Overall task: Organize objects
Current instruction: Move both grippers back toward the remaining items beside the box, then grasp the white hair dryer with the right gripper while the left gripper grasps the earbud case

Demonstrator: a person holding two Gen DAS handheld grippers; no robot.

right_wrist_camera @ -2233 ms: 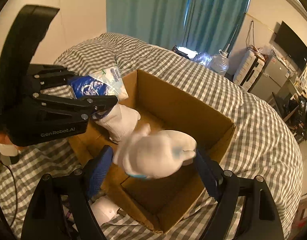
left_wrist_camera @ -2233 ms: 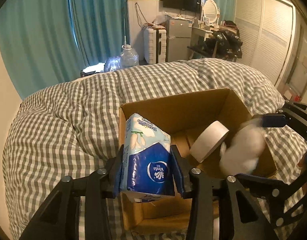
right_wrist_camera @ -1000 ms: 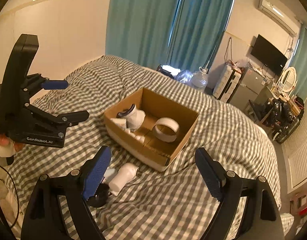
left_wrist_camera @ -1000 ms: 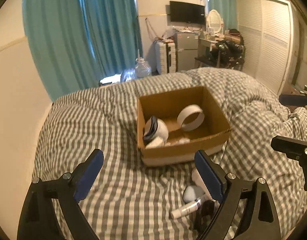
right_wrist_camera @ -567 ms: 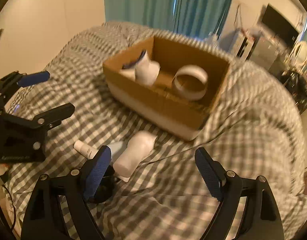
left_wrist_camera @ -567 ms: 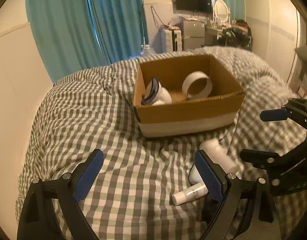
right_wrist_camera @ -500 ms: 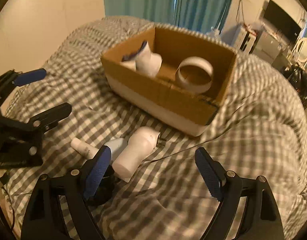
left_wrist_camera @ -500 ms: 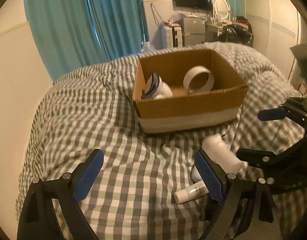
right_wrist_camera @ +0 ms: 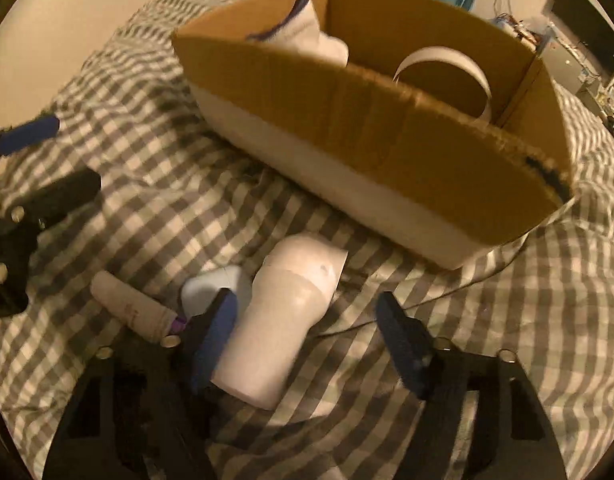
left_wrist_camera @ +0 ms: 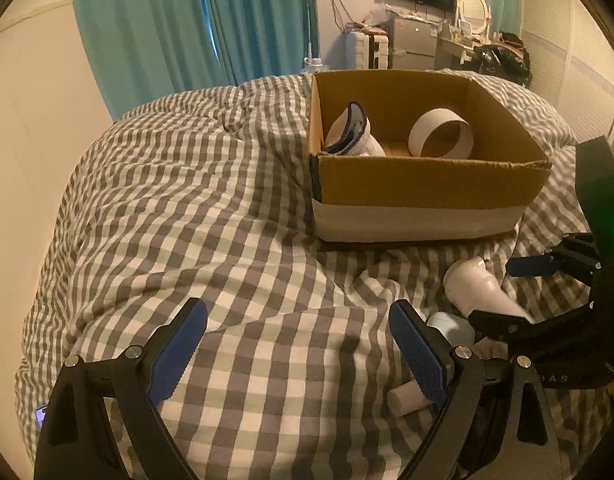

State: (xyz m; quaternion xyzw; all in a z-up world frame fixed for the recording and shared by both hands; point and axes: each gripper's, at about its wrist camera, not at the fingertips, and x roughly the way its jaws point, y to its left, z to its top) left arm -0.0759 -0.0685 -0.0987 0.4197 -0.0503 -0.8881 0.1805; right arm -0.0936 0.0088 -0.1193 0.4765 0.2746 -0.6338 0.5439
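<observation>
A cardboard box [left_wrist_camera: 427, 184] [right_wrist_camera: 387, 152] stands on the checked bedcover. It holds a white and blue tissue pack [left_wrist_camera: 351, 132] [right_wrist_camera: 307, 36] and a white tape roll [left_wrist_camera: 441, 136] [right_wrist_camera: 443, 60]. In front of it lies a white bottle [right_wrist_camera: 291, 312] [left_wrist_camera: 479, 288]. My right gripper [right_wrist_camera: 307, 316] [left_wrist_camera: 511, 292] is low over the bottle, its jaws closing with the bottle between them. The left pad is against the bottle; the right pad stands apart from it. My left gripper [left_wrist_camera: 299, 340] [right_wrist_camera: 47, 164] is open and empty over bare bedcover, left of the bottle.
A small white tube [right_wrist_camera: 131, 308] [left_wrist_camera: 405, 398] and a pale rounded container [right_wrist_camera: 215, 284] [left_wrist_camera: 451, 326] lie beside the bottle. A thin cable [right_wrist_camera: 447, 296] runs over the cover. Teal curtains [left_wrist_camera: 211, 20], a fridge and a wardrobe stand behind the bed.
The tissue pack and a white item left the grippers and now lie in the box. Both grippers came down to the bedcover. The right jaws narrowed around the white bottle.
</observation>
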